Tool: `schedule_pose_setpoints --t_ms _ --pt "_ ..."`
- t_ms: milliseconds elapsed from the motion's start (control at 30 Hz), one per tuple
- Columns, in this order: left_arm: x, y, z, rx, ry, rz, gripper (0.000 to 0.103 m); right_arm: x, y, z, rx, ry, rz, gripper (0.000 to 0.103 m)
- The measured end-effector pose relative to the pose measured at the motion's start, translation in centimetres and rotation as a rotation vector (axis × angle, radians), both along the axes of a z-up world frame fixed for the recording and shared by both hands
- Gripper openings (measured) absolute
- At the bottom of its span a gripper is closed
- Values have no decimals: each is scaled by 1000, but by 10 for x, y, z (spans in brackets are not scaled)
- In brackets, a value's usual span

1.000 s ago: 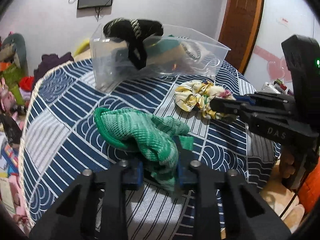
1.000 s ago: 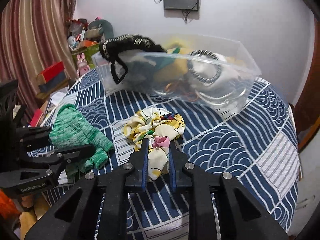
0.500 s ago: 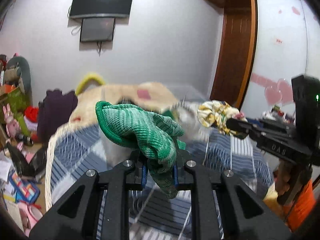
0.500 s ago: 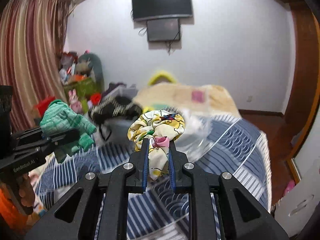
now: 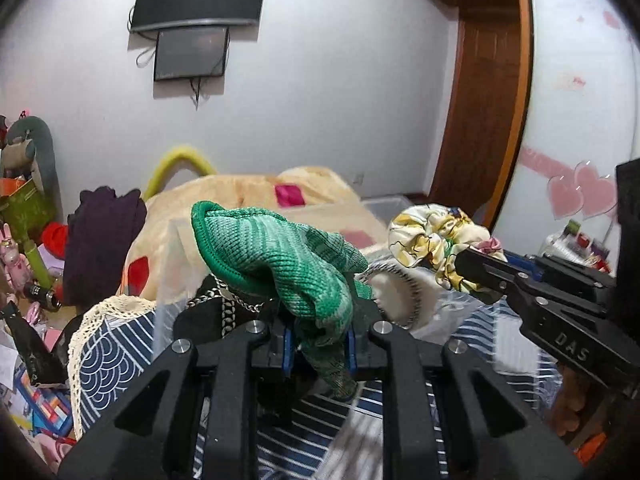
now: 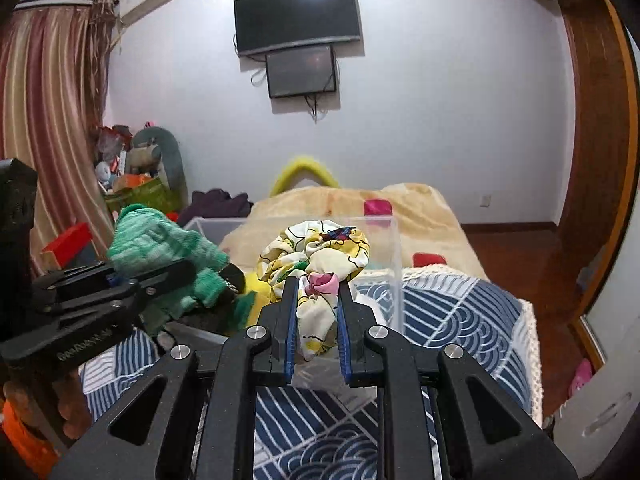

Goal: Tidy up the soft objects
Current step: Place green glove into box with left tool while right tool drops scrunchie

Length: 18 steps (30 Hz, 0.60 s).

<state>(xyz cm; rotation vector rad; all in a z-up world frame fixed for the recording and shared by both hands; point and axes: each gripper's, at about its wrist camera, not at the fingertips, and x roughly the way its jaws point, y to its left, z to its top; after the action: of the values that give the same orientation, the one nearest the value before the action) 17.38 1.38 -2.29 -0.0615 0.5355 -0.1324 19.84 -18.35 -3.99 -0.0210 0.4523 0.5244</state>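
Note:
My left gripper [image 5: 316,346] is shut on a green knit cloth [image 5: 280,260], held in the air over the clear plastic bin [image 5: 176,264]. The cloth also shows in the right wrist view [image 6: 160,248]. My right gripper [image 6: 318,308] is shut on a yellow floral scrunchie [image 6: 316,252], held above the same bin [image 6: 394,264]; the scrunchie also shows in the left wrist view [image 5: 432,240]. The bin holds a black chain-trimmed item [image 5: 218,304], a white hoop-edged item [image 5: 394,296] and other soft things, partly hidden.
The bin stands on a round table with a blue wave-pattern cloth [image 6: 460,312]. Behind it is a bed with a beige blanket [image 6: 352,204]. Toys and clutter [image 6: 136,168] stand at the left by the curtain. A wooden door frame [image 6: 596,140] is at the right.
Both grippers lifted their cloths off the table and carried them forward over the bin. The view tilted up from the tabletop to the room.

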Motion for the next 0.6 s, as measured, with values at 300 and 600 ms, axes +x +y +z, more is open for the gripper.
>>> schedule_pose_setpoints --t_ms 300,600 --pt "17 -11 -20 104 34 44 68 23 20 -23 -68 85 8 26" --pt "-23 -15 -12 121 -30 40 74 10 9 -19 -71 82 -2 48"
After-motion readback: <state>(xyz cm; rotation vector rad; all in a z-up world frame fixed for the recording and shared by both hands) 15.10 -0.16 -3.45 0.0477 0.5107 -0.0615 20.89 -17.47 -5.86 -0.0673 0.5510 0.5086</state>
